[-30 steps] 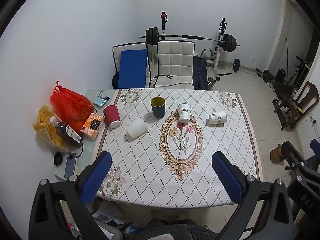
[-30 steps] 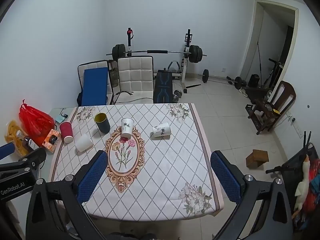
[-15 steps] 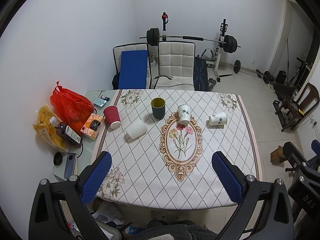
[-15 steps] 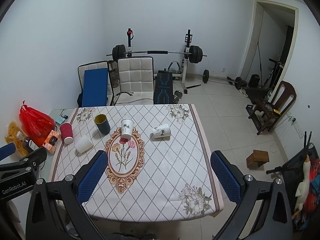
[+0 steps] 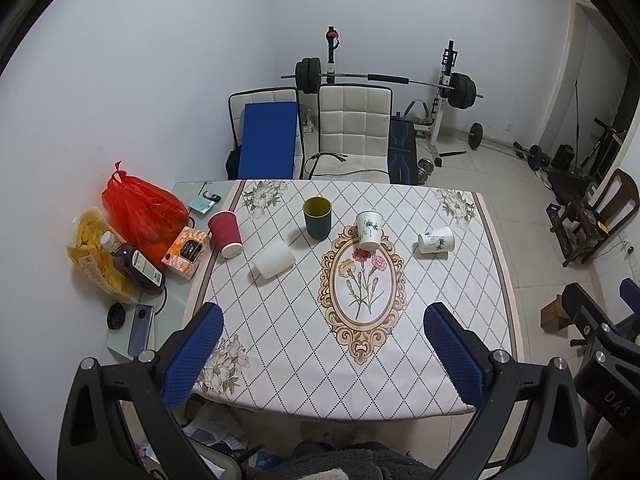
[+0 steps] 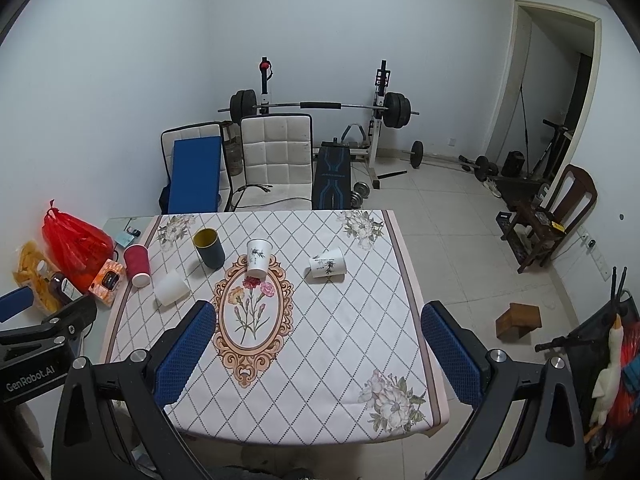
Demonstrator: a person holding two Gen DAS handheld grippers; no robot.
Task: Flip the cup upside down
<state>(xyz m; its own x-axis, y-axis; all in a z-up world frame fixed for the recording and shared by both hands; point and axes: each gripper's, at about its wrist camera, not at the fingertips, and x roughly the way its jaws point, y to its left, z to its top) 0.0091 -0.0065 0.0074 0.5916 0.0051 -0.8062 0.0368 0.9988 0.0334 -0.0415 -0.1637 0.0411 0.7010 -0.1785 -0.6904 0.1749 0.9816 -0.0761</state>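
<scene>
Left tongs (image 5: pixel 323 354) spread wide, holding nothing. Right tongs (image 6: pixel 318 348) likewise spread, above the surface (image 6: pixel 340 320), clear of every cup (image 6: pixel 258 258).

1. Tablecloth (image 5: pixel 280 320): white, dotted diamond grid, tan scrolled oval with red, yellow, pink flowers at centre, pale corner blooms.
2. Mug (image 5: pixel 317 217) at 12 o'clock: dark green, yellow inside.
3. Ribbed cup (image 5: pixel 225 233) at 10 o'clock: maroon, white base.
4. Tipped cup (image 5: pixel 274 263): plain white.
5. 2 cups (image 5: pixel 369 230), (image 5: pixel 437 239) at 1 o'clock: white, green leaf print.
6. Bag (image 5: pixel 144 212) at 9 o'clock: red.
7. Gripper pads (image 5: pixel 192 362): blue.
</scene>
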